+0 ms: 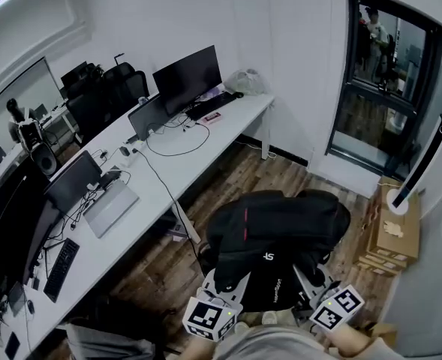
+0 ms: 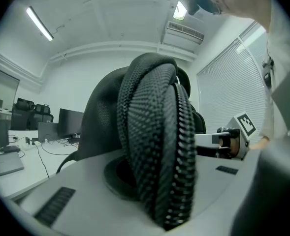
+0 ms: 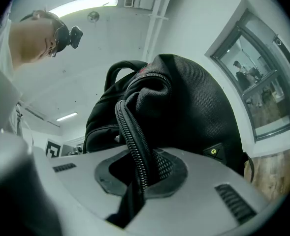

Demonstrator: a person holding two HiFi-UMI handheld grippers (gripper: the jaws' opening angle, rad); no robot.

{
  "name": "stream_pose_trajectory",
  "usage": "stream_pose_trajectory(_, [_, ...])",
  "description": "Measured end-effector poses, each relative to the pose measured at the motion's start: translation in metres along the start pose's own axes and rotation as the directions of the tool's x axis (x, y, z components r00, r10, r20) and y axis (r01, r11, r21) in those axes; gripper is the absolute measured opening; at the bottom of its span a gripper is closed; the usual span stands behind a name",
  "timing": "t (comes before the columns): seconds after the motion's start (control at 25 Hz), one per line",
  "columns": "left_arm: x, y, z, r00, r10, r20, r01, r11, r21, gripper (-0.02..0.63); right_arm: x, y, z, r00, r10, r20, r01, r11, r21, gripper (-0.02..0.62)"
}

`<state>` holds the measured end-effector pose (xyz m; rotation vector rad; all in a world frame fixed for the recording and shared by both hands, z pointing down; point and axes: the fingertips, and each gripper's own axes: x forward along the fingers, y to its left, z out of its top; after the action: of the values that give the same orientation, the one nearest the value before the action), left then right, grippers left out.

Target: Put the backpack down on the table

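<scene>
Head view: the backpack point(image 1: 277, 235) hangs above the wooden floor point(image 1: 153, 268), carried between the left gripper point(image 1: 222, 283) and the right gripper point(image 1: 314, 280). The table point(image 1: 168, 190) stands well apart, off to the left of the left fingers, so the whole setting-down is not yet done.

Left gripper view: the fingers point(image 2: 76, 186) are clamped on a thick padded mesh strap point(image 2: 157, 141).

Right gripper view: the fingers point(image 3: 213, 181) pinch a zippered edge point(image 3: 135, 151) of the bag. No view shows what is inside.

The long white table point(image 1: 236, 118) carries monitors point(image 1: 187, 77), a silver laptop point(image 1: 109, 207) and keyboards point(image 1: 59, 268)
</scene>
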<state>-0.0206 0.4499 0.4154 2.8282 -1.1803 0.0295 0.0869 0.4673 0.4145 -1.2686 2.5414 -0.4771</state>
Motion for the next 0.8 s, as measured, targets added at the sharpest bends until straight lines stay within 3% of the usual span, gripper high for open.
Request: stream_pose_trajectory(0.8, [0.065,-0.014,0.011,0.999,0.029,0.021,-0.029,1.0,0.01,0.046,-0.002,-0.058,0.037,0.999,0.043,0.015,-0.043,0.999,-0.014,0.037])
